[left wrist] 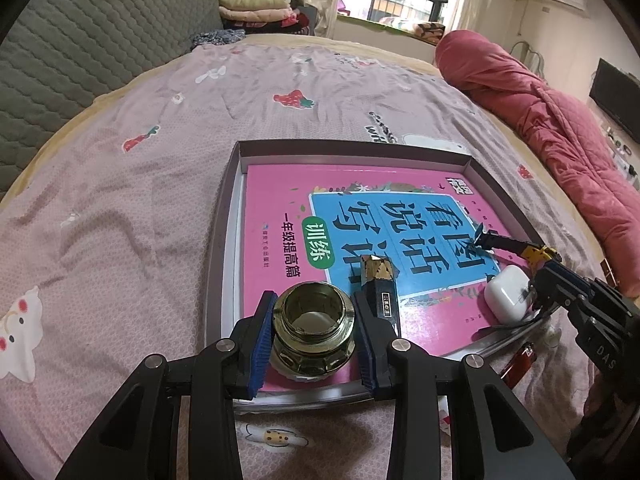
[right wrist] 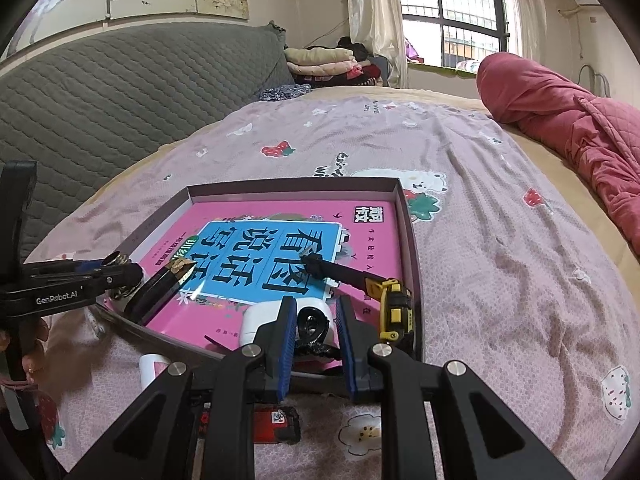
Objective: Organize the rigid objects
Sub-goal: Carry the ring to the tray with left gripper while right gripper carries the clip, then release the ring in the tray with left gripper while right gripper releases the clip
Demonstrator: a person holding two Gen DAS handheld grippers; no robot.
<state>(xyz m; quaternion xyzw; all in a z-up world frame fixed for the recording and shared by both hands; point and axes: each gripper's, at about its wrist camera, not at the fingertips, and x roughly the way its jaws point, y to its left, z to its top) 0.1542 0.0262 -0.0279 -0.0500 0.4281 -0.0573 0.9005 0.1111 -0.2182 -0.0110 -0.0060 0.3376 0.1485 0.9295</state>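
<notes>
The bed [left wrist: 160, 152] spreads wide and bare to the left of and beyond the shallow box [left wrist: 224, 240], whose low walls frame a pink book [left wrist: 276, 208]. A rolled red quilt [left wrist: 560, 120] lines the bed's right edge. Both grippers tilt downward over the box's near side. The left gripper [left wrist: 312, 340] is clenched on a glass jar [left wrist: 312, 328], upright above the book's near edge, blue pads touching both sides. The right gripper [right wrist: 316, 340] is narrowed around a small black object [right wrist: 314, 326] just in front of a white earbud case [right wrist: 260, 316]; whether the pads press it I cannot tell. A yellow utility knife [right wrist: 384, 304] lies beside the right wall.
</notes>
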